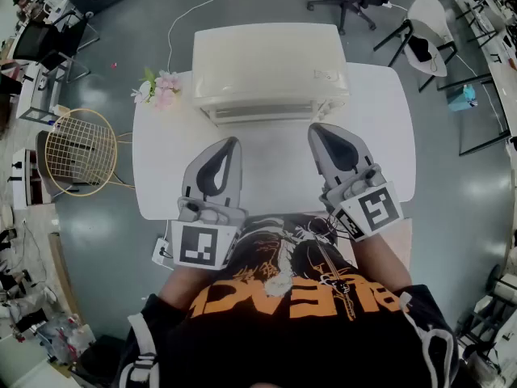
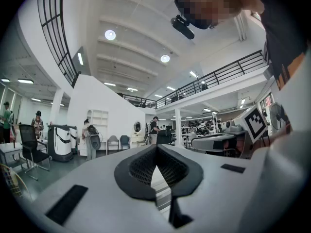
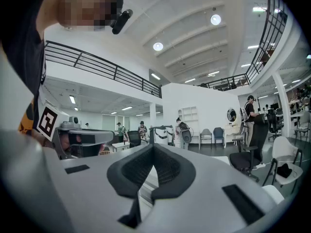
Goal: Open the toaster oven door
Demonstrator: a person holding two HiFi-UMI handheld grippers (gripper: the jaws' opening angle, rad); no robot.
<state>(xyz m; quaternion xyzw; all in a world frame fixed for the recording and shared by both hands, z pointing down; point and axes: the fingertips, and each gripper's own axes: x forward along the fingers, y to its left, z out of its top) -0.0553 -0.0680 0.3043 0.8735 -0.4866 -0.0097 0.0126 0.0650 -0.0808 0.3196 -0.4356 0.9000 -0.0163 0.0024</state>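
Just ahead of the right tongs (image 1: 317, 129), farther from the left tongs (image 1: 233, 142), both pressed together empty, a cream boxy toaster oven (image 1: 271, 71) sits crosswise.

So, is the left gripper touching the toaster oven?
Apart. In the head view, a strip of white table shows between the tip of the left gripper and the front of the toaster oven.

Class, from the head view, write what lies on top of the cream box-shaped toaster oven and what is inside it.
Nothing lies on the cream box-shaped toaster oven; its top is bare. Its inside is covered by that top panel, so it cannot be seen.
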